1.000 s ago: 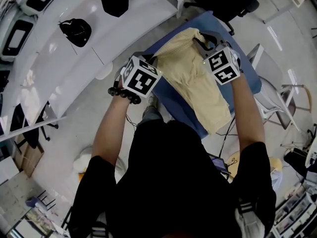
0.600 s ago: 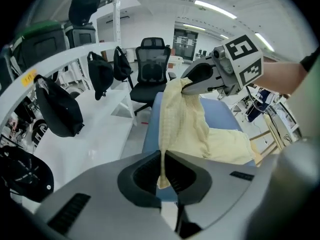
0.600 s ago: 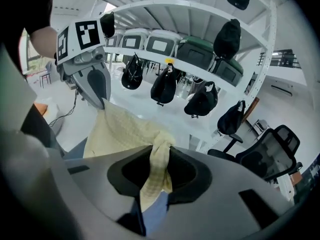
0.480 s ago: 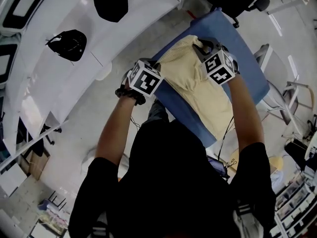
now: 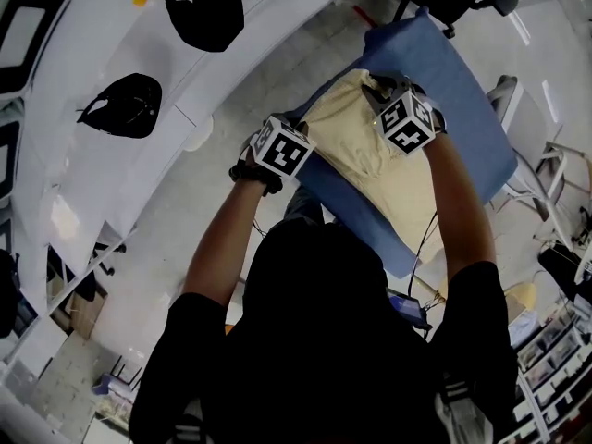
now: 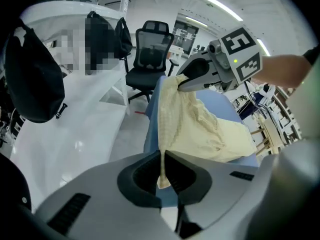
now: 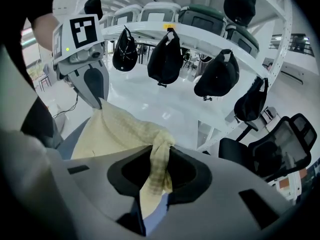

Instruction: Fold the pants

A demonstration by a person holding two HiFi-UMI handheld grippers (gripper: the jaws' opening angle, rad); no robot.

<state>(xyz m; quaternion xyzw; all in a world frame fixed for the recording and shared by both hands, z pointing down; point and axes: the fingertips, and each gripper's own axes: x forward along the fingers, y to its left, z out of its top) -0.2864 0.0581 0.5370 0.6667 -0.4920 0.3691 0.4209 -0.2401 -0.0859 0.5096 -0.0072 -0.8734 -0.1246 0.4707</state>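
The pale yellow pants (image 5: 375,160) lie on the blue table (image 5: 467,100), running from its far left corner toward the near right. The left gripper (image 6: 163,159) is clamped tight on a thin edge of the cloth at the table's left side. The right gripper (image 7: 159,160) pinches a thicker, bunched fold at the far end of the pants. The edge held between them is stretched into a line. Black caps (image 5: 125,104) sit on the white shelving (image 5: 92,183) to the left, and a black office chair (image 6: 150,49) stands beyond the table.
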